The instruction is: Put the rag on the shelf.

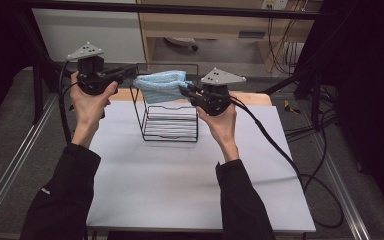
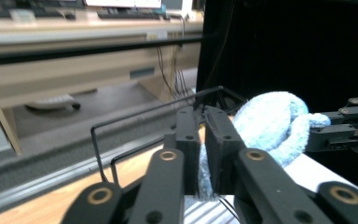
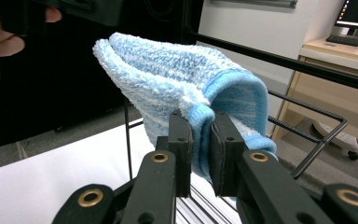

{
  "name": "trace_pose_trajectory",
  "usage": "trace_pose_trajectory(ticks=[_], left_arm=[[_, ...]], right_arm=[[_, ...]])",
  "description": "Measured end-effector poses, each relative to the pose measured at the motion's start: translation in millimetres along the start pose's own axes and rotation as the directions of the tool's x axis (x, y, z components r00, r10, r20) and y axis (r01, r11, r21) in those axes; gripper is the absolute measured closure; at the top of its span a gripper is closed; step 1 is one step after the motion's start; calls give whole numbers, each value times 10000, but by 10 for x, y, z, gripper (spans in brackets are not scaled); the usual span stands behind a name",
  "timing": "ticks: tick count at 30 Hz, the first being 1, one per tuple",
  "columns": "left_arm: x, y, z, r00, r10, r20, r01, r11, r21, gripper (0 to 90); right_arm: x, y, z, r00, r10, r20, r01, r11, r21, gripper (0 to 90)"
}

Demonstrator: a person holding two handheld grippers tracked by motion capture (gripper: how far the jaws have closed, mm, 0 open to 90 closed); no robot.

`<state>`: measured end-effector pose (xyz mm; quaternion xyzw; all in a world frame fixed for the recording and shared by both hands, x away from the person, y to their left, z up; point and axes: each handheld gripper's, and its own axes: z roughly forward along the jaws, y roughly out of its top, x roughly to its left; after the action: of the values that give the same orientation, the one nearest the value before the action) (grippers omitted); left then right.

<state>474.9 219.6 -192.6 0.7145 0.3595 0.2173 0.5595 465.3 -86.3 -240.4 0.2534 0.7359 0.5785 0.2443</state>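
A light blue towel (image 1: pixel 161 84) is held stretched above the black wire rack (image 1: pixel 170 125), apparently so that it can be draped over the rack's top bars. One end is pinched between the closed jaws of the left gripper (image 1: pixel 130 74), the other by the right gripper (image 1: pixel 185 90), likewise clamped on the cloth.

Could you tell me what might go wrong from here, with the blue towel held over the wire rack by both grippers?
1. The left gripper and right gripper each pinch only an edge of the light blue towel; a pull apart could slip one end free.
2. The towel hangs just above the black wire rack; lowered unevenly, it might snag on the top rail or bunch up.
3. The rack looks light, so a tug could tip or slide it on the white table.
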Motion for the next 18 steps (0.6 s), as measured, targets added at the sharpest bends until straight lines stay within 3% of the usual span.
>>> trace_pose_trajectory(ticks=[4,10,14,18], left_arm=[[-13,-53,65,9994,-77,333,63,9991,413,895],[-53,-191,69,9983,157,568,-192,9978,628,896],[-78,-261,63,9975,387,592,-430,9964,732,897],[-115,-306,69,9964,675,515,-715,9941,814,898]], right_arm=[[12,-9,-1,10000,-64,35,64,10000,54,802],[25,-20,2,9999,-139,18,138,9997,197,767],[37,-18,-7,9999,-115,-72,117,9998,177,694],[47,-7,-33,10000,-4,-96,5,10000,87,557]])
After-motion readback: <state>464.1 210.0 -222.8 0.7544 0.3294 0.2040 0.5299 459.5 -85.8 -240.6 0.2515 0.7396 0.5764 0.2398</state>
